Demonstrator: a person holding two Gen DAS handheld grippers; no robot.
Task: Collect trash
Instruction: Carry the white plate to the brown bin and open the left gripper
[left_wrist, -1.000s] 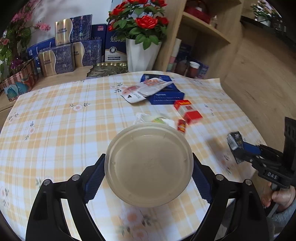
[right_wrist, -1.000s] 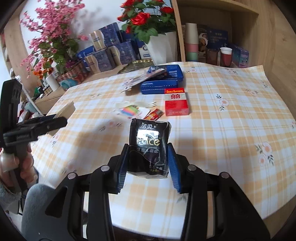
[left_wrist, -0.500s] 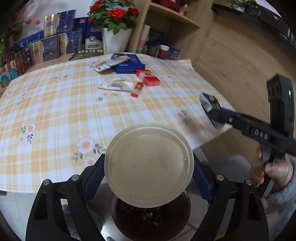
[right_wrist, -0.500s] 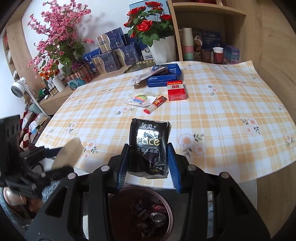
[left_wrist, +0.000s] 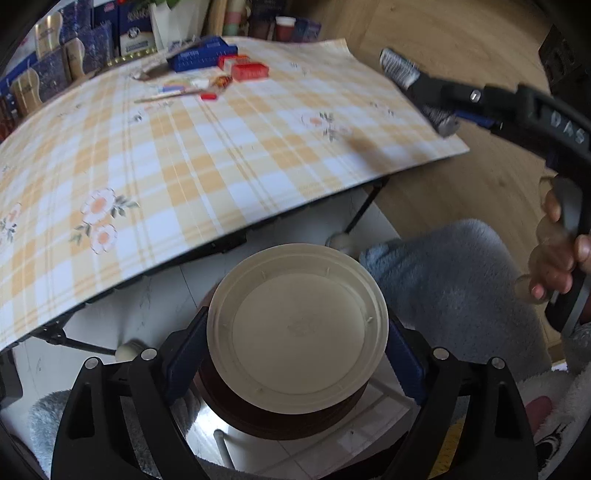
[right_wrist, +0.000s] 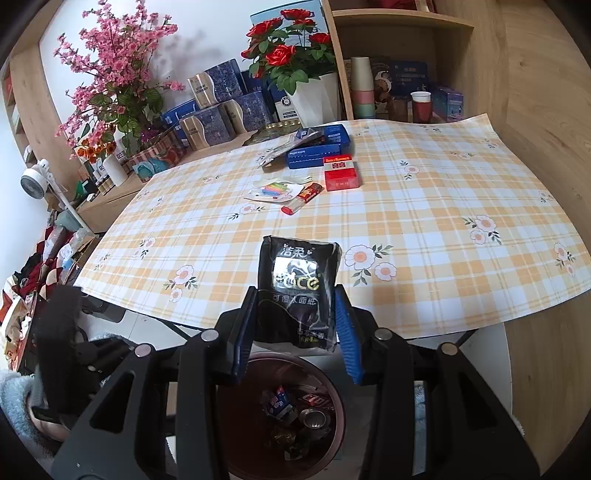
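Checked tablecloth (right_wrist: 424, 229) behind; left gripper (left_wrist: 295, 343) clasps plate (left_wrist: 295, 332) hiding bin (right_wrist: 280, 417); right gripper (right_wrist: 295, 314) clasps tissue pack (right_wrist: 297, 284).

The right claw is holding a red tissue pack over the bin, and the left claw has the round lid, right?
Almost. The tissue pack in the right claw is black, not red, as the right wrist view shows. The rest holds: it hangs over the bin, and the left claw has the round lid.
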